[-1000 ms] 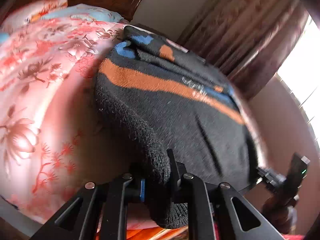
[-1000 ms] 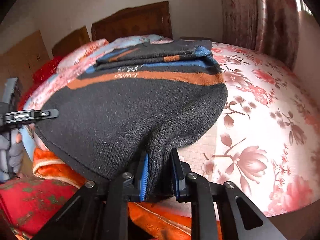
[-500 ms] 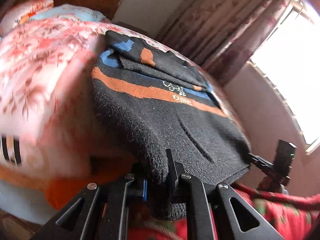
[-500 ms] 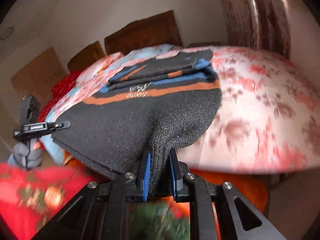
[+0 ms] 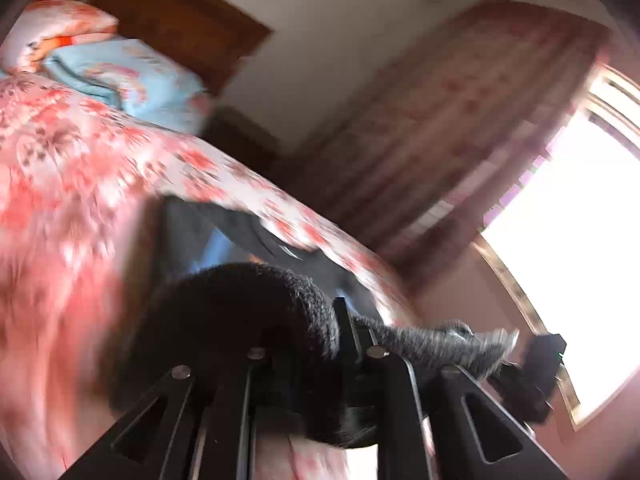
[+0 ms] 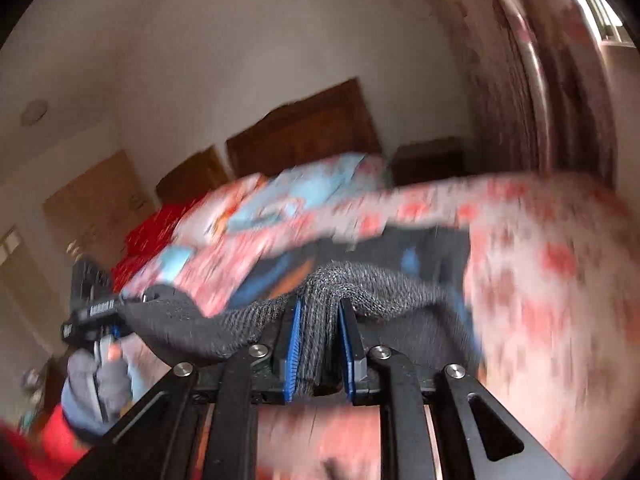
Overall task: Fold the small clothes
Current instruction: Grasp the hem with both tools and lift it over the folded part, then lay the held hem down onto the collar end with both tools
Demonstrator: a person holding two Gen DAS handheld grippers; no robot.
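The bed (image 6: 552, 264) with its flowered cover fills the middle of both views. A curtain (image 5: 432, 128) hangs at upper right and a headboard (image 6: 304, 128) stands behind. The sweater (image 6: 384, 284) lies at lower centre and hides much of the cover. The right gripper (image 6: 318, 344) pinches its hem. The left gripper (image 5: 308, 344) also has knit between its jaws, which are opening.

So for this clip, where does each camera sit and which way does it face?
Left wrist: on the left gripper, looking along its fingers up the floral bed toward the curtains; the jaws are opening around the dark sweater.
Right wrist: on the right gripper, facing the headboard; a gloved hand shows.
Shared: sweater, bed, each other's gripper.
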